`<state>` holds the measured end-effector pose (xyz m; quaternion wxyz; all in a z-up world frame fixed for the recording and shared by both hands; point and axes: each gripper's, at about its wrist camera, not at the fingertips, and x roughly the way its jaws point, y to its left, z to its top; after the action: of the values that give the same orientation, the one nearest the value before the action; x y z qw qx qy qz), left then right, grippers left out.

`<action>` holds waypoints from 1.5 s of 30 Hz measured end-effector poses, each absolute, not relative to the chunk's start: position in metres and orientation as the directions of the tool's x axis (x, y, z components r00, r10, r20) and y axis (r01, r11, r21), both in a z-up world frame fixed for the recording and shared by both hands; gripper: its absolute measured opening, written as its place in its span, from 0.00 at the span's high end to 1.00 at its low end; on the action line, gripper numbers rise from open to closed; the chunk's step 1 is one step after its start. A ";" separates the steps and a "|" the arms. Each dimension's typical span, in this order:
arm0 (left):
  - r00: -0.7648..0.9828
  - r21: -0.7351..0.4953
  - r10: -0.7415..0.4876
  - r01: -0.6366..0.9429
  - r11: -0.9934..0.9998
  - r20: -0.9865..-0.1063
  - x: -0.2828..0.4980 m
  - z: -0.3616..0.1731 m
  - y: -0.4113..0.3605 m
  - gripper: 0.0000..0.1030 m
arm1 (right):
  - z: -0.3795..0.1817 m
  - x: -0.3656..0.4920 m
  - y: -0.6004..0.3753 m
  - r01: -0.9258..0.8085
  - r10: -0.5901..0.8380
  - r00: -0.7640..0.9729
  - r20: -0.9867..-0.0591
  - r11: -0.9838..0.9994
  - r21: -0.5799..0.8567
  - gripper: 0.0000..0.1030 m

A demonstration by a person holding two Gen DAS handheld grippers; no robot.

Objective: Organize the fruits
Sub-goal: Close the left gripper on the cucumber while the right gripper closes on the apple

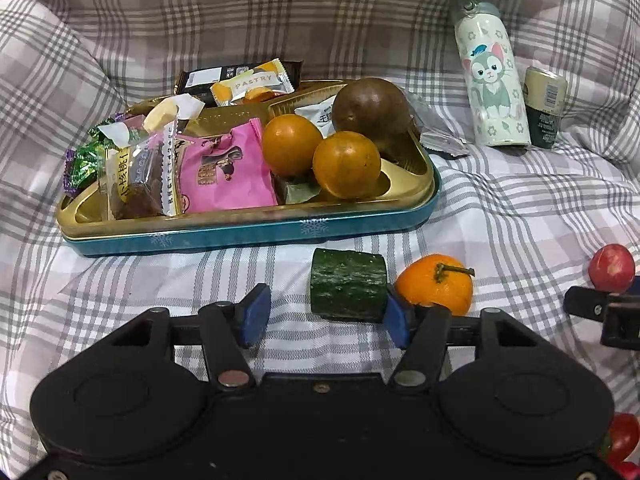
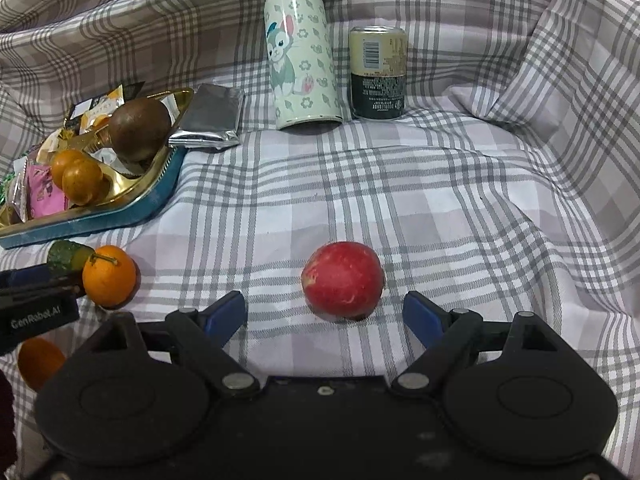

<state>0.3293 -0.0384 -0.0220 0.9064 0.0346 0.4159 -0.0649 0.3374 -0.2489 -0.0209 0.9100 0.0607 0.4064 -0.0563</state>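
On checked cloth before the tin tray (image 1: 248,232): cucumber piece (image 1: 348,290), between wide-open, empty left gripper (image 1: 326,318) pads, crowded by tangerine (image 1: 434,286). Risk: tangerine nudged away when closed.

Home, likely a bed: rumpled plaid sheet (image 2: 400,184), snack tin (image 1: 248,236), cartoon flask (image 2: 302,60), drink can (image 2: 378,74)

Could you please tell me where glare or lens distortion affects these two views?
Left wrist view: glare on the gold tray rim, and the checked cloth lines bow towards the edges. Right wrist view: a bright streak on the cat bottle; corners darken; the apple is sharp.
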 end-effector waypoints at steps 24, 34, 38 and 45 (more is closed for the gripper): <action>0.663 0.010 -0.115 0.183 0.983 -0.740 0.327 -0.019 -0.041 0.45 | -0.025 0.337 -0.245 0.139 -0.076 0.701 -0.709 0.990 0.030 0.12; 0.714 -0.013 -0.132 0.170 0.985 -0.688 0.326 -0.012 -0.038 0.45 | -0.021 0.334 -0.244 0.153 -0.085 0.725 -0.684 0.988 0.039 0.13; 0.715 -0.002 -0.121 0.166 0.986 -0.689 0.325 -0.013 -0.039 0.45 | -0.021 0.332 -0.241 0.150 -0.101 0.737 -0.669 0.989 0.016 0.16; 0.692 -0.018 -0.128 0.164 0.986 -0.710 0.327 -0.018 -0.036 0.45 | -0.022 0.331 -0.239 0.159 -0.147 0.746 -0.650 0.986 -0.041 0.56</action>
<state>0.3268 -0.0363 -0.0176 0.9196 0.0234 0.3841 -0.0794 0.3310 -0.2389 -0.0219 0.9343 0.0086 0.3470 -0.0818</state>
